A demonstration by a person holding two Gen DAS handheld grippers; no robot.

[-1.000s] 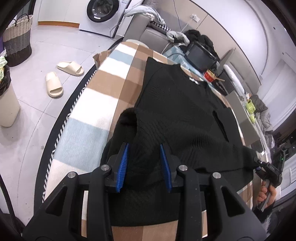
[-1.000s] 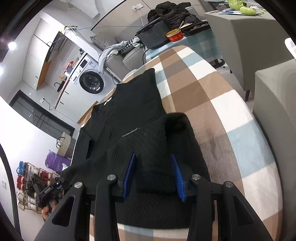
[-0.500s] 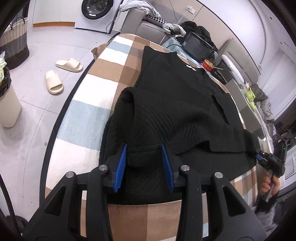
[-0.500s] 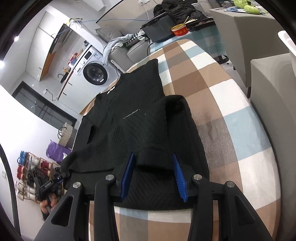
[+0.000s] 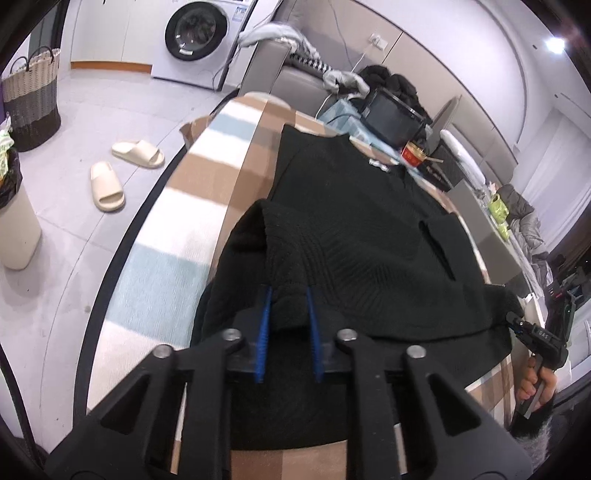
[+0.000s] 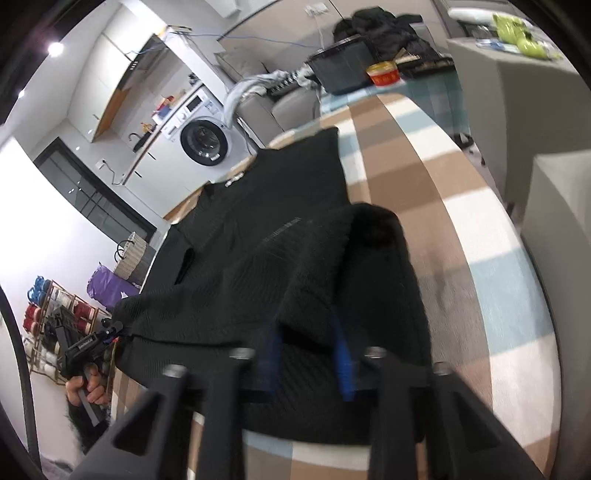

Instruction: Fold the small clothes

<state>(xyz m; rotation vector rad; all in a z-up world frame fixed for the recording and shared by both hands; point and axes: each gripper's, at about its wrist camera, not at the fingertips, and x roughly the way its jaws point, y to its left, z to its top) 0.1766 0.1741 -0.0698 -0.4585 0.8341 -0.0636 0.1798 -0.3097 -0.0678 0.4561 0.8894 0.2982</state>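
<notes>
A black knit sweater [image 5: 369, 229] lies on a table with a checked brown, white and blue cloth [image 5: 207, 184]. Its lower hem is lifted off the cloth and held up. My left gripper [image 5: 288, 314] is shut on the hem's left corner between blue pads. My right gripper [image 6: 306, 350] is shut on the hem's right corner. The sweater also shows in the right wrist view [image 6: 280, 221]. Each gripper shows in the other's view, the right one [image 5: 517, 326] and the left one [image 6: 114, 328], at the hem's far ends.
A sofa [image 5: 291, 77], a black tray [image 5: 391, 118] and a red bowl [image 5: 413, 155] stand beyond the table's far end. Slippers [image 5: 107, 181], a bin [image 5: 14, 221], a basket [image 5: 31, 99] and a washing machine [image 5: 195, 33] are on the left. Grey cabinets [image 6: 517, 92] are on the right.
Both grippers have narrowed on the hem corners and pulled back toward the near table edge, lifting the hem. The right wrist view is now blurred by motion.
</notes>
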